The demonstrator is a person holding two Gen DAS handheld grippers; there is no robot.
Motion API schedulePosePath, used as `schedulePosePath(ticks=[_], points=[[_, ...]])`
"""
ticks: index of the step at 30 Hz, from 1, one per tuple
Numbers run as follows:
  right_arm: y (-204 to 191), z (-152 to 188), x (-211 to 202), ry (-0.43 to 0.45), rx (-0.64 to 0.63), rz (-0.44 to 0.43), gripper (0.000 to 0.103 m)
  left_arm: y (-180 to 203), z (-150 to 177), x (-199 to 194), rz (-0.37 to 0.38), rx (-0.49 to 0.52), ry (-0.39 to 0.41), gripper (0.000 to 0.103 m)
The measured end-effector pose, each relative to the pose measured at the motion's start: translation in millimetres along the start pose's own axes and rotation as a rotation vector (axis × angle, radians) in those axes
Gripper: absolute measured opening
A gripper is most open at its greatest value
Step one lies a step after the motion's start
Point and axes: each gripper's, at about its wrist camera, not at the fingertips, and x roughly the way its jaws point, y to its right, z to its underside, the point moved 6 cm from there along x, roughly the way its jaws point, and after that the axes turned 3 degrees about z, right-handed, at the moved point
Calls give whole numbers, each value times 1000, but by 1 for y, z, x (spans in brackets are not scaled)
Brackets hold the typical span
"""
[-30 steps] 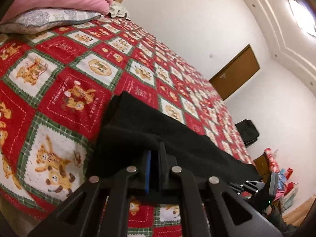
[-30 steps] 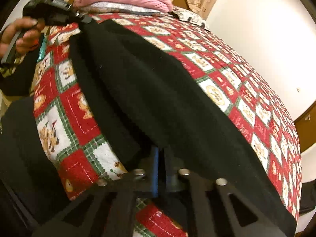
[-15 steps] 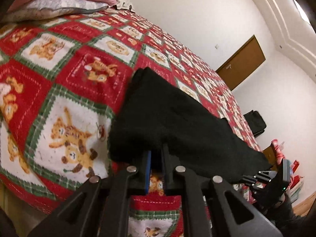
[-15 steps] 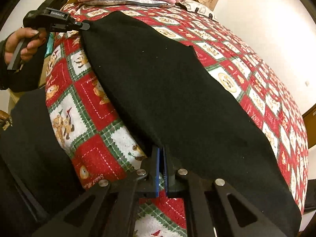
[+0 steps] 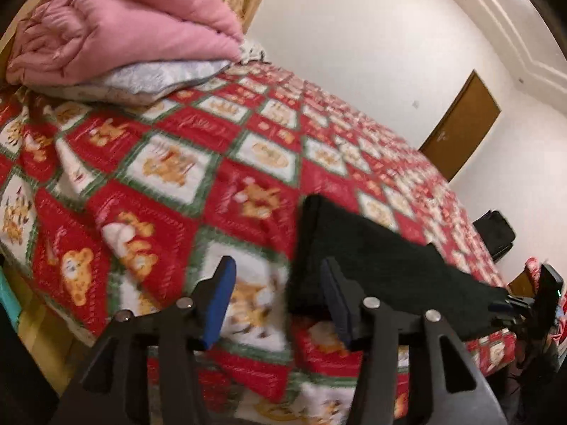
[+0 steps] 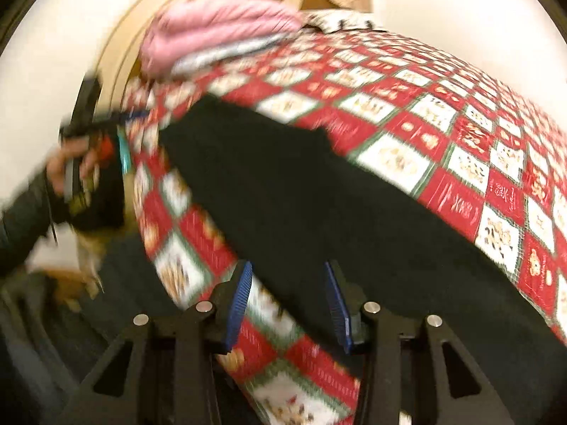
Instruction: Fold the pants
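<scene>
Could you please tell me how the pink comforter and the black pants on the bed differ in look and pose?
The pink comforter is puffy and bundled into a thick heap on a pale pillow at the head of the bed; the black pants lie thin and flat along the near edge. The comforter is quilted and wrinkled, the pants plain and dark. Both rest on the red teddy-bear quilt, and neither is gripped.

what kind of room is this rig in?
Almost certainly a home bedroom: a bed under a red Christmas-print quilt, a folded pink comforter stacked on a pillow at the head, and a wooden door in the far wall.
</scene>
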Motion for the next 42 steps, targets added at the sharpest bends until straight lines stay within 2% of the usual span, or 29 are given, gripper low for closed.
schedulePosePath(ticks=[2, 4, 8, 12, 15, 18, 19, 20, 21, 22, 26, 28, 32, 34, 38, 42], points=[[12, -23, 6, 22, 78, -27, 44, 27, -2, 6, 38, 43, -4, 52], [26, -49, 18, 35, 177, -64, 44, 54, 0, 16, 70, 95, -16, 58], [47, -86, 47, 26, 317, -107, 44, 109, 14, 53, 145, 186, -89, 59], [64, -111, 90, -12, 461, -161, 44, 128, 31, 81, 151, 238, -143, 59], [67, -116, 117, -76, 519, -208, 44, 124, 41, 92, 118, 262, -176, 59], [65, -115, 145, -150, 572, -235, 44, 122, 45, 90, 137, 268, -169, 59], [64, -115, 150, -158, 593, -263, 38, 123, 48, 89, 138, 271, -168, 59], [63, -116, 151, -154, 603, -272, 27, 123, 48, 88, 145, 271, -167, 59], [62, -117, 154, -155, 621, -291, 9, 122, 48, 88, 152, 266, -164, 59], [61, -119, 155, -152, 630, -304, 8, 120, 48, 88, 161, 257, -162, 59], [54, -132, 133, -60, 579, -282, 6, 118, 49, 88, 177, 239, -151, 59], [56, -136, 127, -24, 554, -239, 5, 119, 50, 88, 173, 248, -144, 59], [71, -124, 153, -75, 531, -100, 5, 122, 52, 89, 155, 270, -134, 60], [74, -121, 151, -47, 511, -109, 5, 123, 51, 87, 147, 269, -139, 60], [95, -100, 113, -2, 549, -105, 6, 140, 51, 80, 165, 278, -151, 60], [128, -56, 41, 56, 560, -32, 7, 179, 62, 78, 227, 366, -189, 64]])
